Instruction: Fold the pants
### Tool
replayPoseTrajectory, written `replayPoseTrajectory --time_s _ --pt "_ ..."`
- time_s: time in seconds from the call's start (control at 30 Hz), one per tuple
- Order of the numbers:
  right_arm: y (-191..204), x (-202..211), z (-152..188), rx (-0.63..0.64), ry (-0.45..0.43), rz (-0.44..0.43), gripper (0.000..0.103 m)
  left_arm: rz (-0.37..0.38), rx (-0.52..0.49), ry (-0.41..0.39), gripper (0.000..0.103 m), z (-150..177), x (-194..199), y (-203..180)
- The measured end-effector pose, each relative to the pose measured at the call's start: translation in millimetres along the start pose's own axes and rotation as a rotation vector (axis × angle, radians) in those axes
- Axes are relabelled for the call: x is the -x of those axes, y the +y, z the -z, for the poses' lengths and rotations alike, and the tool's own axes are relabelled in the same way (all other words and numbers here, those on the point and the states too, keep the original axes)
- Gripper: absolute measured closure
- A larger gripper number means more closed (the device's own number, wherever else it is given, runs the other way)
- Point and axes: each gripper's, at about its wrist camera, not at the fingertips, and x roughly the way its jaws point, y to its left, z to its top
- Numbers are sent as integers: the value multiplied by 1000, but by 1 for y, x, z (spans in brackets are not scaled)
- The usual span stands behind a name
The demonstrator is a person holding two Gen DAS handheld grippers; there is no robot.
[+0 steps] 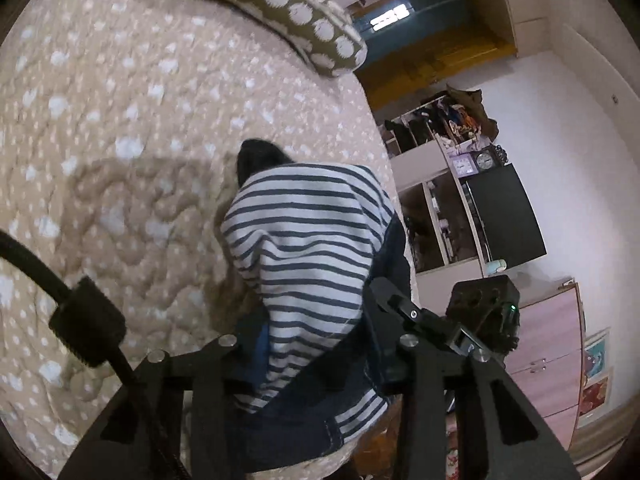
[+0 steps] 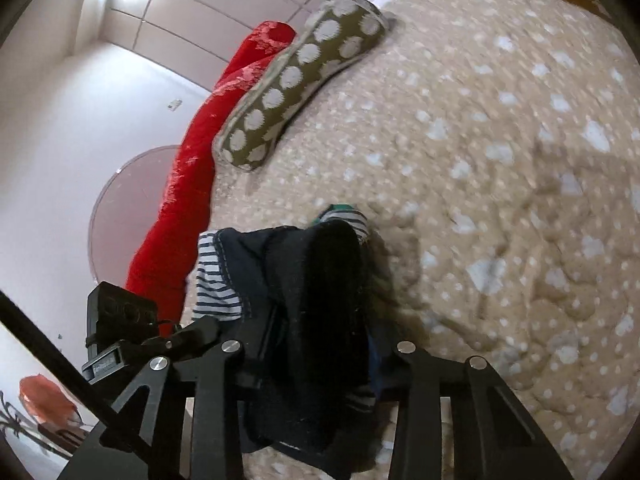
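Note:
The pants point(image 1: 308, 248) are white with dark blue stripes and have dark navy trim and a black end. They hang bunched above the beige dotted bedspread point(image 1: 120, 140). My left gripper point(image 1: 308, 360) is shut on the pants, and the fabric hides its fingertips. In the right wrist view the pants point(image 2: 312, 292) show mostly their dark navy and black side, with a striped patch at the left. My right gripper point(image 2: 316, 356) is shut on the pants too, its fingertips buried in cloth. The other gripper's body point(image 2: 120, 316) shows close at the left.
An olive pillow with white dots point(image 1: 276, 8) lies at the head of the bed. A red blanket point(image 2: 208, 152) runs along the bed's far edge by the wall. Shelves, a dark screen point(image 1: 504, 216) and pink drawers point(image 1: 552, 344) stand beside the bed.

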Motion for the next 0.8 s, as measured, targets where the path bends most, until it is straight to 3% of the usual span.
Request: replayPoseTrajectory --time_s 0.13,0.27,0.43,0.53,0.63,0.73,0.8 --pt "25 -5 -27 62 -26 -1 64 -42 -34 -36 65 -24 3 -13" --pt "33 -19 -53 108 -42 56 64 -117 -54 -67 64 -47 -1 -14" --pt "15 -40 -57 141 -17 286 50 -248 -53 -40 60 -56 -18 3" --pt "3 -30 -53 86 -33 247 44 -220 -35 -39 60 -51 -13 7" --pt "13 -3 -50 99 -119 205 44 -219 -57 -75 59 -42 4 -1" --pt "34 24 -37 147 -208 152 43 -251 -107 -149 52 -27 29 -15" --pt "49 28 -27 202 -210 133 43 -294 -147 -204 50 -17 43 -26"
